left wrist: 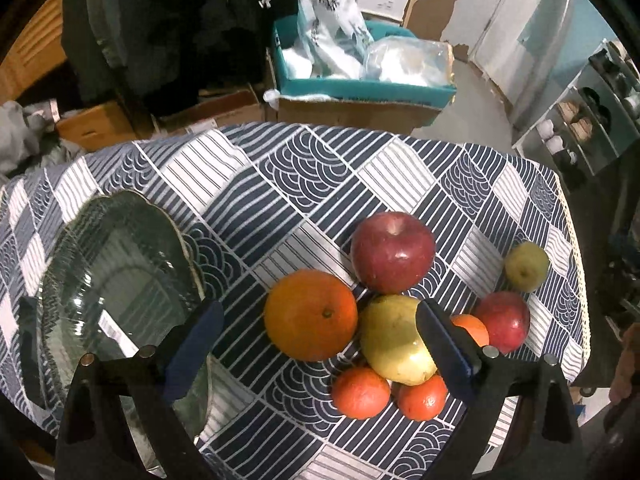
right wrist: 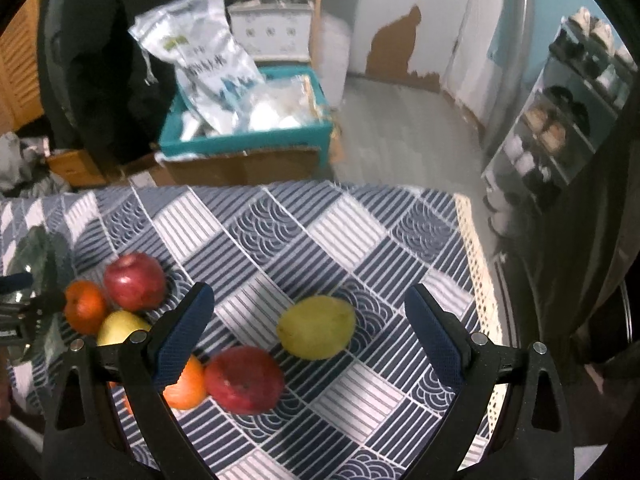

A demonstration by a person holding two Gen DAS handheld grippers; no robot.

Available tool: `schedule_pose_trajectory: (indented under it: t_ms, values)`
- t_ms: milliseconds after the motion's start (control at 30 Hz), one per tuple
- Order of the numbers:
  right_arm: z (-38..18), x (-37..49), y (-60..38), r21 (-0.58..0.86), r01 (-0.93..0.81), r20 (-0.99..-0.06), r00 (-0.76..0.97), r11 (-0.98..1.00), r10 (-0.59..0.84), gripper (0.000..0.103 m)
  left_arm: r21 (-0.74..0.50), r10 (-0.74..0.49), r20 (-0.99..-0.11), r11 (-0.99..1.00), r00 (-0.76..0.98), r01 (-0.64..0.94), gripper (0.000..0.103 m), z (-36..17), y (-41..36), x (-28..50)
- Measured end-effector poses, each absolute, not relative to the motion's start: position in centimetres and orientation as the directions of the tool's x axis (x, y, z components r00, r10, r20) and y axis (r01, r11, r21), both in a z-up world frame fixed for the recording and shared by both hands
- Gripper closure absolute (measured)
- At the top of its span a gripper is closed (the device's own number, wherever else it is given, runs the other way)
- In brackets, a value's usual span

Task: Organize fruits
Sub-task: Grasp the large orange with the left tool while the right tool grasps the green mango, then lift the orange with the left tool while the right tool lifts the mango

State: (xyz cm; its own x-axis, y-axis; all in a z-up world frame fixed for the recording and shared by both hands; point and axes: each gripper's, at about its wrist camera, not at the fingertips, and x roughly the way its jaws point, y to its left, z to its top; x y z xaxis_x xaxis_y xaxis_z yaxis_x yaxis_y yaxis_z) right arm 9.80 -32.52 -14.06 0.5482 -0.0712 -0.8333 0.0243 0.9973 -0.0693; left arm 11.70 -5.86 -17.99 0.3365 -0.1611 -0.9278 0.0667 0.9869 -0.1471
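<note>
On the patterned tablecloth [left wrist: 320,176] lies a cluster of fruit: a big orange [left wrist: 311,315], a big red apple [left wrist: 393,252], a yellow pear [left wrist: 396,340], two small tangerines [left wrist: 361,393], a smaller red apple [left wrist: 505,320] and a small green pear [left wrist: 526,266]. A dark green glass plate [left wrist: 116,272] sits at the left. My left gripper [left wrist: 316,348] is open above the orange and pear. My right gripper [right wrist: 308,336] is open over the small green pear [right wrist: 316,327], with the red apple [right wrist: 245,379] just left of it.
Behind the table stands a teal box [left wrist: 360,88] with white bags on cardboard boxes. A shoe rack [right wrist: 560,128] stands at the right. The tablecloth's right edge [right wrist: 476,264] drops off close to the fruit.
</note>
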Motion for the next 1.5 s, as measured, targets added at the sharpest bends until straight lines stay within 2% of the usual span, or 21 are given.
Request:
schedule_pose_trajectory:
  t_ms: [233, 333, 800, 867, 967, 1067, 1100, 1500]
  values:
    - [-18.1, 11.8, -34.2, -0.031, 0.058, -0.898, 0.438, 0.998, -0.053, 0.008, -0.137, -0.149, -0.943, 0.989, 0.298, 0.061, 0.005, -20.0, -6.4, 12.3]
    - [-19.4, 12.3, -34.3, -0.029, 0.070, -0.914, 0.401, 0.997, -0.054, 0.008, -0.149, -0.158, -0.949, 0.987, 0.271, 0.055, 0.012, -20.9, -6.5, 12.5]
    - [-23.3, 13.6, -34.4, -0.036, 0.073, -0.955, 0.293, 0.997, -0.056, 0.008, -0.155, -0.156, -0.966, 0.988, 0.206, 0.023, 0.014, -24.0, -6.0, 13.2]
    - [-24.1, 13.8, -34.5, -0.034, 0.077, -0.960, 0.274, 0.996, -0.054, 0.008, -0.162, -0.163, -0.968, 0.987, 0.193, 0.020, 0.020, -24.5, -5.7, 13.2]
    - [-25.0, 14.2, -34.8, -0.027, 0.089, -0.967, 0.252, 0.996, -0.049, 0.008, -0.150, -0.157, -0.967, 0.988, 0.201, 0.047, 0.023, -24.5, -5.9, 13.0]
    - [-25.8, 14.5, -34.8, -0.013, 0.098, -0.972, 0.232, 0.995, -0.035, 0.019, -0.180, -0.189, -0.962, 0.982, 0.197, 0.062, 0.034, -24.6, -6.0, 13.0]
    - [-26.0, 14.5, -34.8, -0.006, 0.099, -0.974, 0.227, 0.995, -0.028, 0.022, -0.189, -0.196, -0.961, 0.980, 0.197, 0.054, 0.034, -24.6, -5.9, 13.0]
    - [-26.1, 13.7, -33.8, -0.046, 0.068, -0.957, 0.282, 0.997, -0.064, 0.025, -0.170, -0.179, -0.954, 0.984, 0.242, 0.058, 0.036, -24.0, -5.8, 12.3]
